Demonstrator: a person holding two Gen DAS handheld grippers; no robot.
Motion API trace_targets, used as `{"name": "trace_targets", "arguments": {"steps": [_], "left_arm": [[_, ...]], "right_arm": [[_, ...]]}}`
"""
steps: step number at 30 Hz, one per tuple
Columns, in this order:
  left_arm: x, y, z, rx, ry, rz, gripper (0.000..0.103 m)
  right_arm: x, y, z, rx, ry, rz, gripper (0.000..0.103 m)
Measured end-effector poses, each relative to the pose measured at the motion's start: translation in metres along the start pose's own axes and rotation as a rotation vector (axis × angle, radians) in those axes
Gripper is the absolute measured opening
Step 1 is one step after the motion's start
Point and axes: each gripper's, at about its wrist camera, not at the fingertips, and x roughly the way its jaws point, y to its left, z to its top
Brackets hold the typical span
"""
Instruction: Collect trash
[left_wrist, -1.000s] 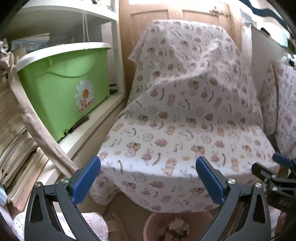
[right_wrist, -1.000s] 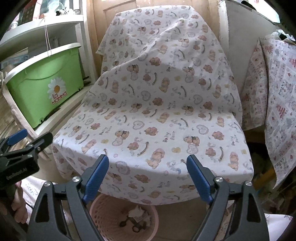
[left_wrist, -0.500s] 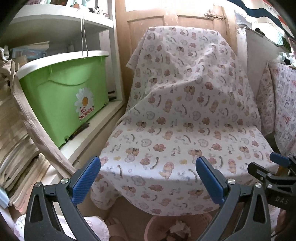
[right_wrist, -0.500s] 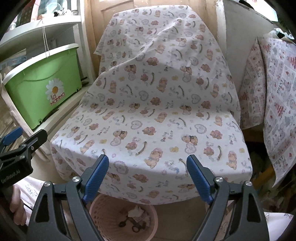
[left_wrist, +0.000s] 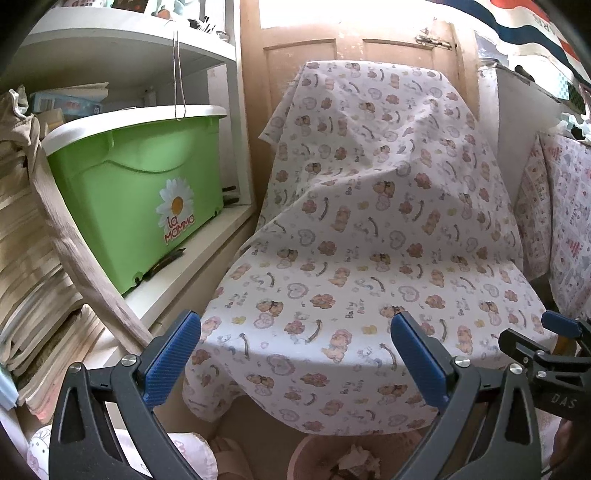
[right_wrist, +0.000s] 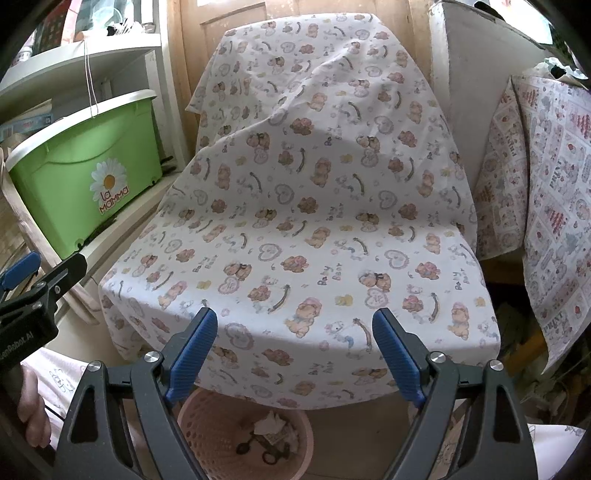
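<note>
You cannot identify the furniture under the teddy-print sheet (right_wrist: 303, 206), the pink basket (right_wrist: 207, 428) is cut off at the lower frame edge behind the fingers, and its crumpled contents (right_wrist: 273, 424) are too small to identify.

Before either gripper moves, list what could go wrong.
Both the left gripper and the right gripper are open and empty. The pink basket sits partly under the bear-print sheet, so a reach might snag the hanging cloth. The grippers are close together and could collide.
</note>
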Motion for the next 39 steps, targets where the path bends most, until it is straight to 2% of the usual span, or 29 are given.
{"name": "trace_targets", "arguments": {"steps": [39], "left_arm": [[0.0034,-0.0003,-0.0027,-0.006,0.002,0.005,0.102]], "right_arm": [[-0.0005,-0.0030,0.0024,0.006,-0.002,-0.008,0.087]]}}
